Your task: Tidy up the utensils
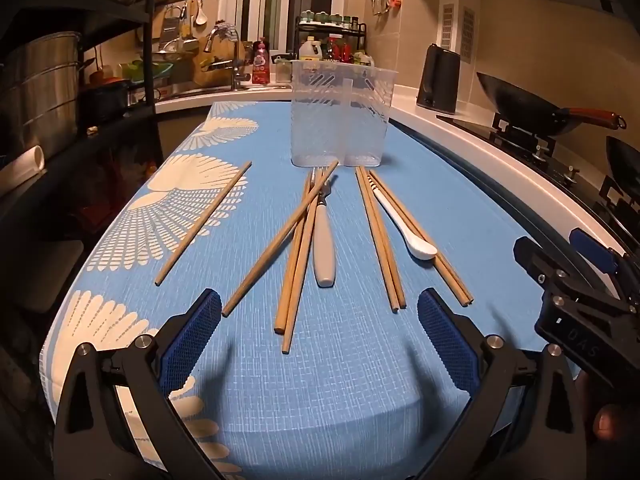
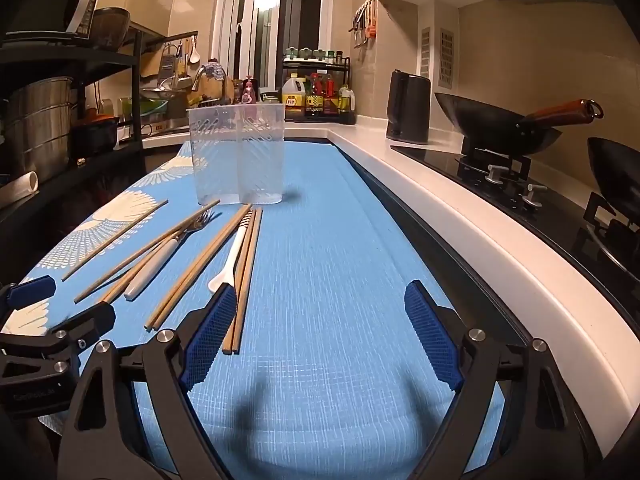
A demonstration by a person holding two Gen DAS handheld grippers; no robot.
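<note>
Hovering over the near end of the blue patterned table [image 1: 360,400], both grippers are empty and nothing has gone into the holder. The left gripper [image 1: 320,344] has its jaws spread wide with bare cloth between the pads; the right gripper [image 2: 320,340] is likewise wide apart, tilted downward, gripping nothing.

Layout, left wrist view:
- clear plastic holder [image 1: 340,120] stands upright at the far end, two compartments visible, both apparently empty
- single chopstick [image 1: 204,222] lies alone to the left, well apart from the rest
- crossed bundle of chopsticks [image 1: 296,256] in the centre, one stick lying diagonally over the others
- fork [image 1: 325,240] with a white handle just beside that bundle, its tines under the diagonal stick
- right-hand chopsticks [image 1: 382,240] in two pairs, with the white spoon [image 1: 404,224] lying between and partly over them

Judged step: the very start, approach before the first pick. In the right wrist view the left pad sits just beside the near ends of one chopstick pair [image 2: 240,292].

Next move, as I read it: choose one item, lower until the pads straddle it, close. Thin round sticks lying flat will likely roll or slip; the crossed bundle risks dragging neighbours along. The spoon or the lone stick looks the cleanest first pick.
</note>
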